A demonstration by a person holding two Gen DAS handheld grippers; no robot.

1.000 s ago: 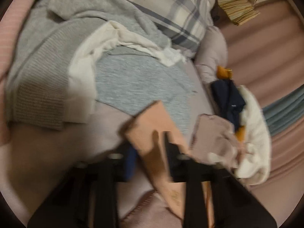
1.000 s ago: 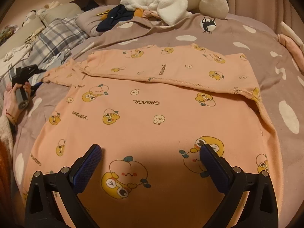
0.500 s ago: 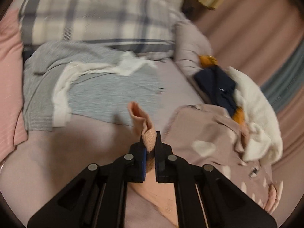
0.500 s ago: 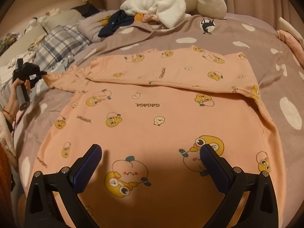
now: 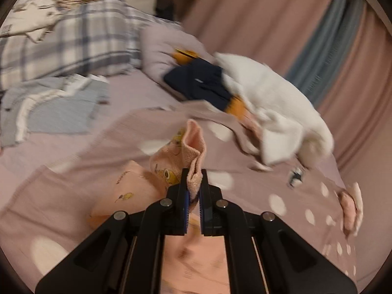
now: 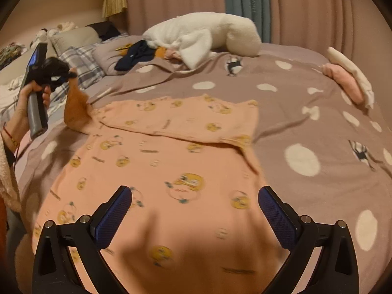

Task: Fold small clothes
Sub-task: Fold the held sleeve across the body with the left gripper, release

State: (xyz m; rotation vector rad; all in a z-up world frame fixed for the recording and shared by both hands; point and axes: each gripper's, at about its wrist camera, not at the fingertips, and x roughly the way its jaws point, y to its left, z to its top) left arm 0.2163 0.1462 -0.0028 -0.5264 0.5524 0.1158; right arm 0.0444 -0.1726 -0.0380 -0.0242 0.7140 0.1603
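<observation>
A: Report the condition of the left tongs (image 5: 193, 183).

B: Left tongs are clamped on a sleeve cuff (image 5: 194, 144) of the peach shirt (image 6: 156, 176). The cuff stands up out of the pads in a folded tuft. In the right wrist view, the left tongs (image 6: 69, 74) appear at far left, held in the person's hand (image 6: 29, 98), with the sleeve lifted off the bed and hanging from the tips.

A: And the right tongs (image 6: 194, 208)?

B: Jaws wide apart, nothing between them. They hover over the lower body of the peach shirt, blue pads on either side of a printed cartoon figure.

A: Location of the shirt?

B: Spread flat on the mauve dotted bedspread (image 6: 306, 122), printed side up. The other sleeve lies folded across the upper part of the body. Only the gripped sleeve is raised; the rest lies on the bedspread.

A: Other items on the bed?

B: A white fleece garment (image 6: 203, 34) lies heaped at the far side, touching a dark navy garment (image 6: 133, 55) with an orange piece beside it. A plaid pillow (image 5: 73, 46) sits toward the headboard. A folded pink and cream stack (image 6: 348, 78) rests near the right edge of the bedspread. Pink curtains (image 6: 306, 7) hang behind the bed.
</observation>
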